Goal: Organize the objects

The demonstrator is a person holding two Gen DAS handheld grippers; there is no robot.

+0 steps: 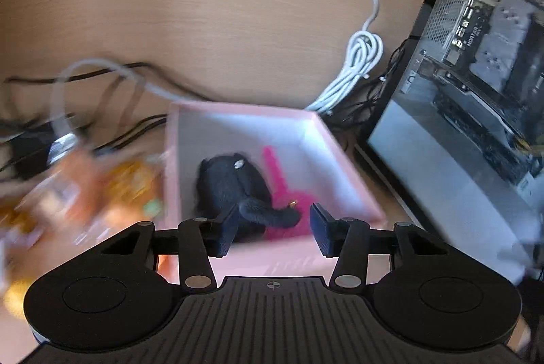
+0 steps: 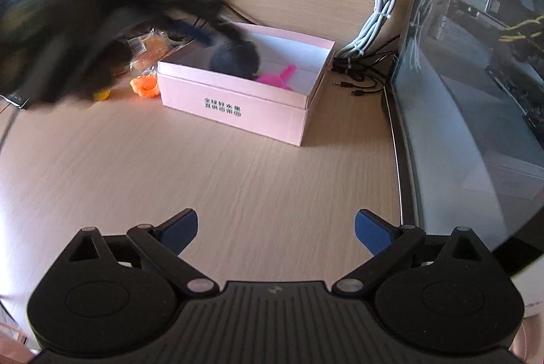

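Ahead of the right gripper (image 2: pixel 276 229), jaws wide apart over bare table (image 2: pixel 204 167), stands the pink box (image 2: pixel 238 105) holding a black plush toy (image 1: pixel 234 184) and pink scoop (image 1: pixel 272 170). The left gripper (image 1: pixel 272 228), jaws partly apart and gripping nothing, hovers tilted over the box; blurred snack packets (image 1: pixel 112 190), probably, lie to its left.

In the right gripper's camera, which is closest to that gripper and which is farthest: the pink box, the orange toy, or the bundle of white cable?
From the right gripper:
1. Pink box, straight ahead, nearest.
2. Orange toy, ahead on the left, beside the box.
3. Bundle of white cable, ahead on the right, behind the box, farthest.
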